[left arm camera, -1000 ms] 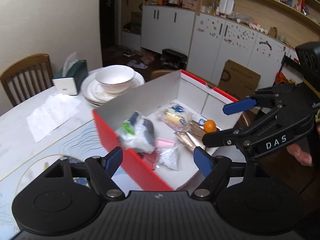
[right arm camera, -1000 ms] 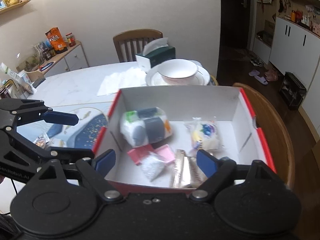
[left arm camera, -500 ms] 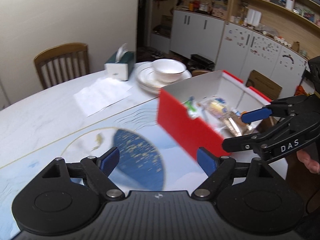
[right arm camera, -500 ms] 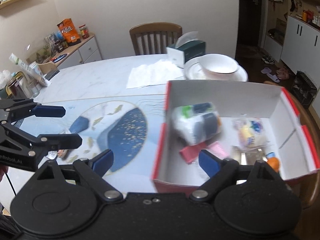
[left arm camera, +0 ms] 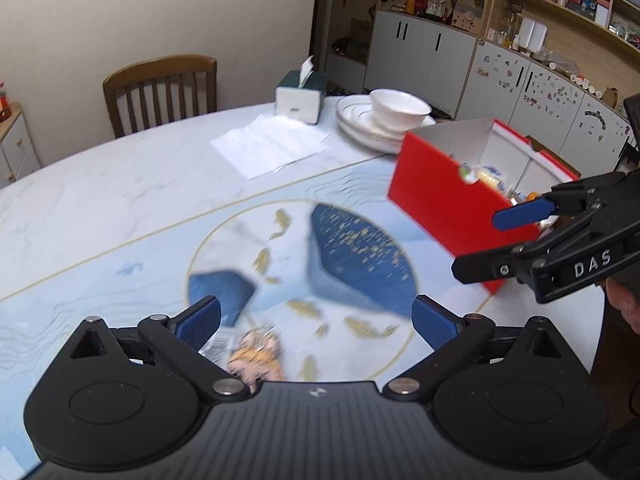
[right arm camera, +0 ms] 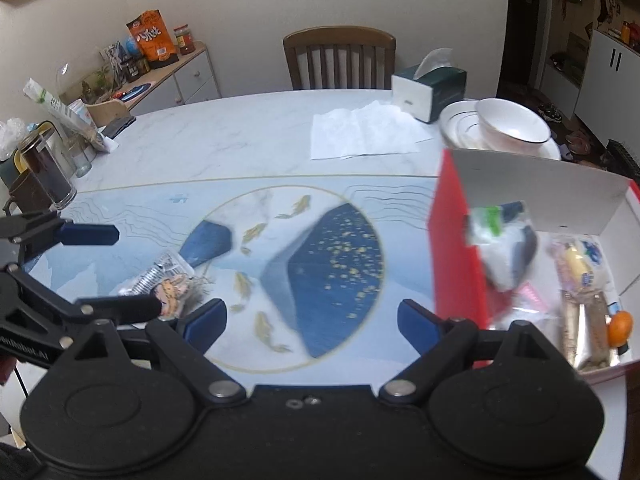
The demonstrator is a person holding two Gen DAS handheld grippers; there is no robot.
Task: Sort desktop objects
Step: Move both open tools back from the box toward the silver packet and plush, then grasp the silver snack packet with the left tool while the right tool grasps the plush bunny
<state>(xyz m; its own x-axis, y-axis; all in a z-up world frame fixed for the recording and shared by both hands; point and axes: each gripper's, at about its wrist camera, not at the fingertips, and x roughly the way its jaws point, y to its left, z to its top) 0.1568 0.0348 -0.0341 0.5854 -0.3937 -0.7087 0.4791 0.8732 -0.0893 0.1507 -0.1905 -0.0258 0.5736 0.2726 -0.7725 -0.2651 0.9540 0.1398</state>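
Observation:
A red box (left arm camera: 436, 196) with white inner walls (right arm camera: 532, 188) stands on the table at the right. It holds several things: a clear bag (right arm camera: 504, 248), snack packets (right arm camera: 580, 272) and a small orange (right arm camera: 620, 326). A small snack packet (left arm camera: 252, 354) lies on the blue patterned mat (left arm camera: 360, 264), just inside the left finger of my left gripper (left arm camera: 316, 320). That gripper's jaws are opening and the pads do not touch the packet (right arm camera: 164, 280). From the right wrist, the left gripper (right arm camera: 116, 270) straddles the packet. My right gripper (right arm camera: 312, 320) hangs open over the mat, empty; in the left wrist view the right gripper (left arm camera: 496, 242) is by the box.
At the back of the table stand a green tissue box (left arm camera: 298, 94), a white bowl on stacked plates (right arm camera: 512, 124) and a sheet of paper (right arm camera: 364, 132). A dark glass jar (right arm camera: 46, 170) stands at the left edge. A wooden chair (right arm camera: 340, 58) is behind the table.
Both grippers have swung left, away from the box and over the mat. The left jaws have spread wider. The small snack packet has come into view under the left gripper.

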